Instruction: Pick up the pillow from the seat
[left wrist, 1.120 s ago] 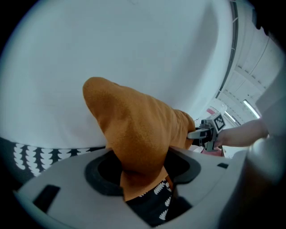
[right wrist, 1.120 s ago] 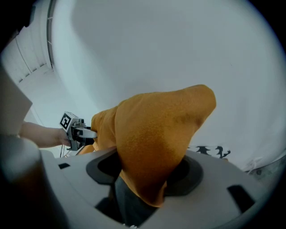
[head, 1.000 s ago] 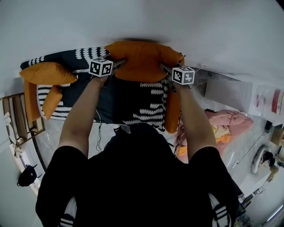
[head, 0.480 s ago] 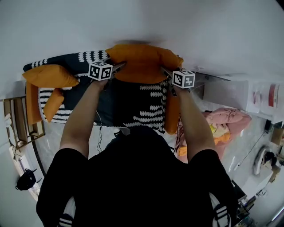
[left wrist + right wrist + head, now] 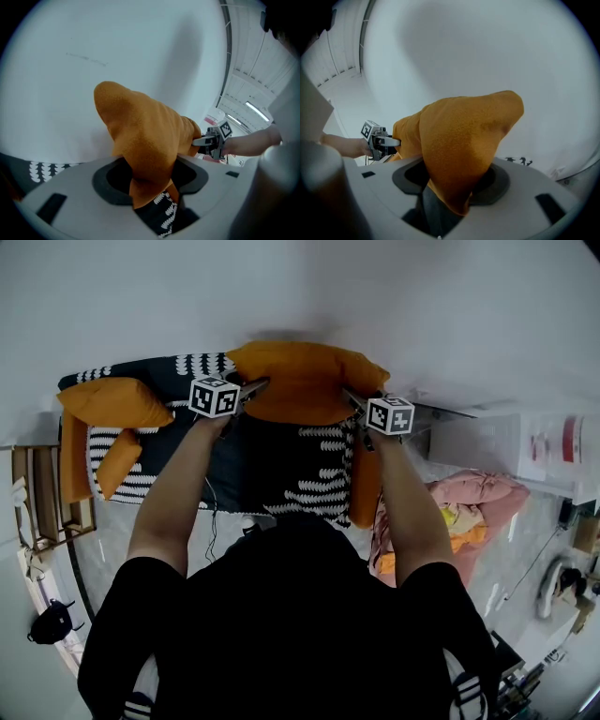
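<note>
- At the seat's (image 5: 272,465) far side, the orange pillow (image 5: 305,381) is gripped at both ends.
- Left gripper (image 5: 255,386) pinches its left corner, jaws just closing tighter.
- Right gripper (image 5: 350,396) pinches the right corner likewise.

Both arms reach straight out in front, side by side. The left arm (image 5: 178,488) holds the left gripper (image 5: 255,385), and the right arm (image 5: 405,498) holds the right gripper (image 5: 350,396). Both grippers tip down a bit. Each one pinches an end of the pillow (image 5: 305,381). The left jaws have just been squeezing tighter on it.
</note>
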Available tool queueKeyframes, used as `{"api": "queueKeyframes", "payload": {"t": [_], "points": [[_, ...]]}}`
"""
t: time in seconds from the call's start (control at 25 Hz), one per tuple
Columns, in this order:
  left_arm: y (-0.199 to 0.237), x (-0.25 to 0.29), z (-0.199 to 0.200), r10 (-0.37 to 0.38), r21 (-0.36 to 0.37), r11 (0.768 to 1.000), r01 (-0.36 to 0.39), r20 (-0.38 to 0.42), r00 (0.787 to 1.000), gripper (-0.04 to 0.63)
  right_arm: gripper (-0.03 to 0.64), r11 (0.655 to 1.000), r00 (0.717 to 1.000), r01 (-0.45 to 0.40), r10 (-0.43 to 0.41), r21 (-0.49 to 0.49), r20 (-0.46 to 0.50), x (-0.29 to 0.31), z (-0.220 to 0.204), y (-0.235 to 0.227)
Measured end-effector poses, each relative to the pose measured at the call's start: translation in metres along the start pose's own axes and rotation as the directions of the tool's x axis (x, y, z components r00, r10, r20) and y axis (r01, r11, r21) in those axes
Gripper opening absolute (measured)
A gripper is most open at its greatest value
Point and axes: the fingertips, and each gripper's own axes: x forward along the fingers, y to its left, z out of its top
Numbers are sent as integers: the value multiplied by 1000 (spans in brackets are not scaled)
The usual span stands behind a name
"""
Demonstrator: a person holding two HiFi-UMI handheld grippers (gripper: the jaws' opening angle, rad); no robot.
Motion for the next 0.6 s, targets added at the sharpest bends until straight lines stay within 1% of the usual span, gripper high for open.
{"api": "queueKeyframes", "payload": {"t": [0.24,0.6], "points": [[-14,-17,3,-8,10,1000,8,13,1000,225,229,1000,1000,7,-7,1,19,-17,3,15],[-39,-44,5,-31,10,999,31,37,999,222,229,999,999,17,-16,-28,46,-47,8,39]]}}
